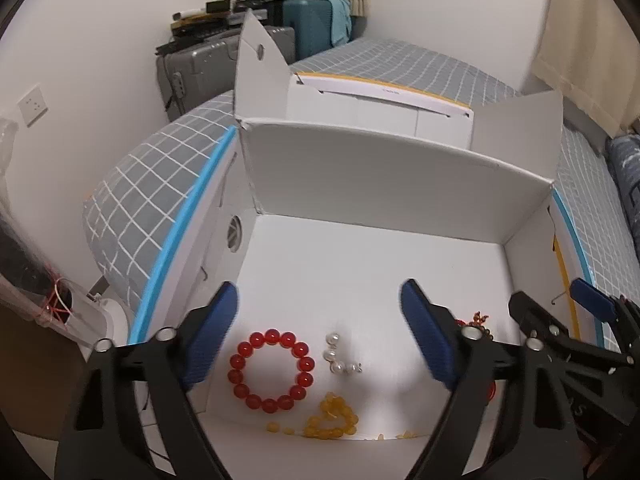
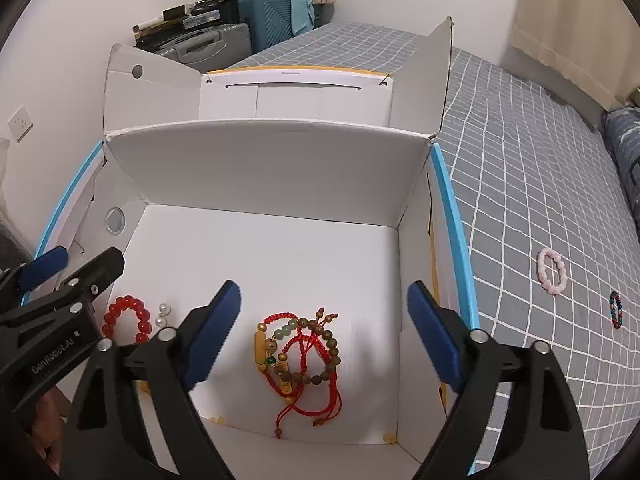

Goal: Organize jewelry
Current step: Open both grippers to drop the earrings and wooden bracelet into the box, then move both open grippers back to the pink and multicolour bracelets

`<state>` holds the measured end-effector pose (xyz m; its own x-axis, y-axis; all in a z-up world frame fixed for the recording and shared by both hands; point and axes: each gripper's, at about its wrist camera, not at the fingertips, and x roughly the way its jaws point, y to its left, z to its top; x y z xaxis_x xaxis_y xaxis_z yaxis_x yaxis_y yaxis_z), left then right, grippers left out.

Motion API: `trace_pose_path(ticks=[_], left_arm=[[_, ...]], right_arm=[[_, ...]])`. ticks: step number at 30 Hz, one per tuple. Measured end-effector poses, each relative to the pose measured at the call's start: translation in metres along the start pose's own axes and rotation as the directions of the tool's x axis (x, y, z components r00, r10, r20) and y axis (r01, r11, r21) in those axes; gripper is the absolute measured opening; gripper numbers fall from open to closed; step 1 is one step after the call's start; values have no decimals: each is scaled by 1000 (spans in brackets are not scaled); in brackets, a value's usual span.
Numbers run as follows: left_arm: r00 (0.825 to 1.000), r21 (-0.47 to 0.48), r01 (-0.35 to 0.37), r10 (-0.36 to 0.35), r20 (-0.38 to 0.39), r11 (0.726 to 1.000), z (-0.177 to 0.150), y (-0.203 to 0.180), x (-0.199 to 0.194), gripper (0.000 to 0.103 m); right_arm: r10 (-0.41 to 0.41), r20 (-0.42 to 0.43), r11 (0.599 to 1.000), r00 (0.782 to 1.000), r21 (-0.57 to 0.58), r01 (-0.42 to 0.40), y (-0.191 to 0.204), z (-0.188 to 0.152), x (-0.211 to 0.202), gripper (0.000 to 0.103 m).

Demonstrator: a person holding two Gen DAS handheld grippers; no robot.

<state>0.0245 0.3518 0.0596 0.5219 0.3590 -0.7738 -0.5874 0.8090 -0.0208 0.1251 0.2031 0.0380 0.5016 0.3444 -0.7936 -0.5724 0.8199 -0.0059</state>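
Both tongs released, blue pads wide apart, nothing between them; both hover over open white box [image 2: 280, 168] on bed [image 2: 520, 160].

Next move, my judgement: fetch pieces not yet in box. Pink bracelet [image 2: 553, 271] and dark multicolour bracelet [image 2: 616, 309] lie on bed, outside box, beyond its blue-edged right wall. Right tongs [image 2: 324, 340] nearer; left tongs [image 1: 320, 336] well apart from them. Pink loop long axis runs away from camera.

Box content: red bead bracelet [image 1: 272, 369], pearls [image 1: 340, 356], yellow bead bracelet [image 1: 332, 420], some loose yellow beads, tangle of red cord and brown bead bracelets [image 2: 304, 356].

One box [image 2: 272, 168], two suitcases [image 2: 268, 12], two bracelets on bed [image 2: 552, 271] (others tangled, uncountable).
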Motion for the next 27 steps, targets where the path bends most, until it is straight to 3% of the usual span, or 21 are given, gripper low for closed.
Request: trace_pose_path(ticks=[5, 16, 27], left_arm=[[1000, -13, -10, 11, 29, 1000, 2, 6, -7, 95], [999, -20, 19, -18, 45, 1000, 6, 7, -21, 97], [997, 18, 21, -22, 73, 1000, 9, -19, -41, 97]], right_arm=[[1, 34, 1000, 999, -4, -1, 2, 0, -9, 95], [-1, 61, 1000, 998, 14, 0, -3, 2, -22, 95], [-22, 87, 999, 996, 36, 19, -32, 0, -47, 95]])
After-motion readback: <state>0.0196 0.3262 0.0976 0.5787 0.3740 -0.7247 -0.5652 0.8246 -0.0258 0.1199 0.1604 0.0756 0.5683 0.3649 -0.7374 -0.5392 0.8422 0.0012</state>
